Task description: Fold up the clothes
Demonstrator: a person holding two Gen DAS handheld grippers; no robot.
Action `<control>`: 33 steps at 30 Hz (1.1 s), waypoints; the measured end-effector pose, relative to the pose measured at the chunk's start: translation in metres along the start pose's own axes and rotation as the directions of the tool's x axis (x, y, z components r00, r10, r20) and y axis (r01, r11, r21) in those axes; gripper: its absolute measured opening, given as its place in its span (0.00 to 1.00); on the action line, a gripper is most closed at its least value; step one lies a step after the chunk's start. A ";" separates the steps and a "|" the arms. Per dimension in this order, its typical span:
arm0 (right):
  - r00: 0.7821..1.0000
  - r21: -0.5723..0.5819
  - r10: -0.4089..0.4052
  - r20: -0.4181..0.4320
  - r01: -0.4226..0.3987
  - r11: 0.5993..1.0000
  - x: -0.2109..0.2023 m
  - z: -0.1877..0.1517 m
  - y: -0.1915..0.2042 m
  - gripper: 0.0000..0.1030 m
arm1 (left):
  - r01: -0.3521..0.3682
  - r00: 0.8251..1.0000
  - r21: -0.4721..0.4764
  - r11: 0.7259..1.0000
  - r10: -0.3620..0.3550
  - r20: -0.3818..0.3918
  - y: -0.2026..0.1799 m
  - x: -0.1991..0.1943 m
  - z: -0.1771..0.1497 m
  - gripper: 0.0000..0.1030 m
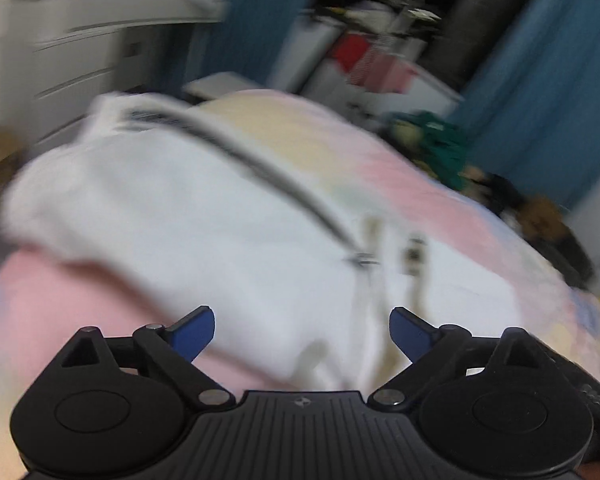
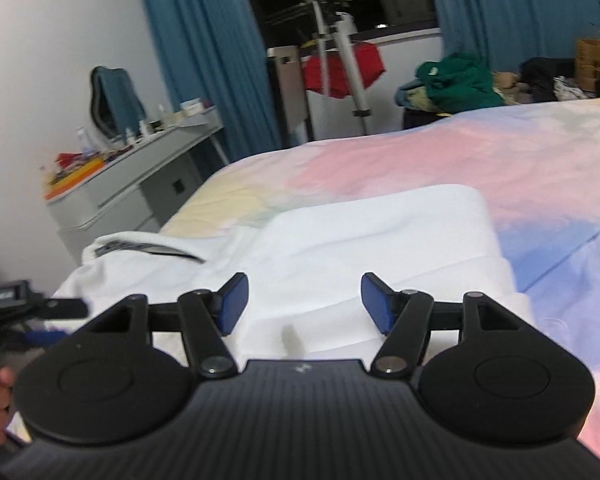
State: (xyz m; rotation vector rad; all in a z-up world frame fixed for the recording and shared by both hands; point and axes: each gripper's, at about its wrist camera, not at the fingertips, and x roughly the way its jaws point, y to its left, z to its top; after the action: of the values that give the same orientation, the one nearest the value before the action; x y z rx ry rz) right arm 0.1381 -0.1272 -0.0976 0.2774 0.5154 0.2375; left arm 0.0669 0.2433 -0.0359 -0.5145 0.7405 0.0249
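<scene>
A white garment (image 2: 372,240) lies partly folded on the pastel bed (image 2: 480,160) — soft, limp, light, likely best pinched at a hem or corner — beneath left gripper (image 1: 302,334) and right gripper (image 2: 304,302), both spread wide and empty

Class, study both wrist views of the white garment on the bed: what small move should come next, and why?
Probably bring the left gripper down to the white garment near its dark-trimmed end for another fold. Both it and the right gripper are open and empty, and that end lies unfolded beside the folded part on the bed.
</scene>
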 end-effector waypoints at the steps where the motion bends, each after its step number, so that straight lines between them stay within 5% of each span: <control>1: 1.000 0.010 -0.006 -0.003 0.006 1.000 0.001 0.000 -0.003 0.62 | 0.003 1.000 -0.052 0.999 -0.002 0.009 0.010 -0.004 0.001 0.93; 3: 1.000 0.027 -0.019 -0.014 0.020 0.999 0.003 -0.001 -0.008 0.62 | 0.008 1.000 -0.139 0.990 -0.006 0.010 0.025 -0.006 0.005 0.95; 5: 0.998 0.037 -0.050 -0.047 0.051 0.998 0.008 -0.002 -0.013 0.62 | -0.063 0.998 -0.208 0.976 0.059 -0.026 0.036 0.003 0.010 0.95; 8: 0.987 0.041 -0.097 -0.127 0.103 0.994 0.020 -0.008 -0.019 0.62 | -0.153 0.988 -0.359 0.921 0.129 -0.090 0.062 0.016 0.013 0.93; 15: 0.955 -0.135 -0.162 -0.249 0.131 0.982 0.053 -0.037 0.002 0.65 | -0.068 0.997 -0.667 0.742 0.029 -0.068 0.119 0.030 0.018 0.92; 18: 0.960 -0.170 -0.148 -0.238 0.109 0.979 0.053 -0.040 0.012 0.65 | -0.040 0.999 -0.703 0.710 0.027 -0.029 0.130 0.032 0.026 0.86; 22: 0.974 -0.102 -0.108 -0.199 0.089 0.991 0.046 -0.033 0.006 0.63 | -0.047 0.996 -0.666 0.744 0.083 0.023 0.123 0.035 0.036 0.65; 24: 0.978 -0.073 -0.095 -0.188 0.083 0.994 0.042 -0.031 0.002 0.63 | -0.059 0.992 -0.629 0.775 0.114 0.047 0.115 0.034 0.040 0.47; 26: 0.974 -0.064 -0.103 -0.204 0.092 0.994 0.046 -0.032 -0.001 0.63 | -0.064 0.989 -0.589 0.806 0.130 0.071 0.108 0.031 0.043 0.19; 33: 0.975 0.000 -0.081 -0.207 0.083 0.997 0.039 -0.036 -0.011 0.62 | -0.177 0.946 -0.259 0.950 0.237 0.222 0.039 0.004 0.063 0.09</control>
State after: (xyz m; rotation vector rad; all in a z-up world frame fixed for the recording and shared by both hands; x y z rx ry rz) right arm 0.1542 -0.1188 -0.1488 0.2399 0.7323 0.1851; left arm 0.1023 0.3060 -0.0160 -0.6439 0.5422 0.3743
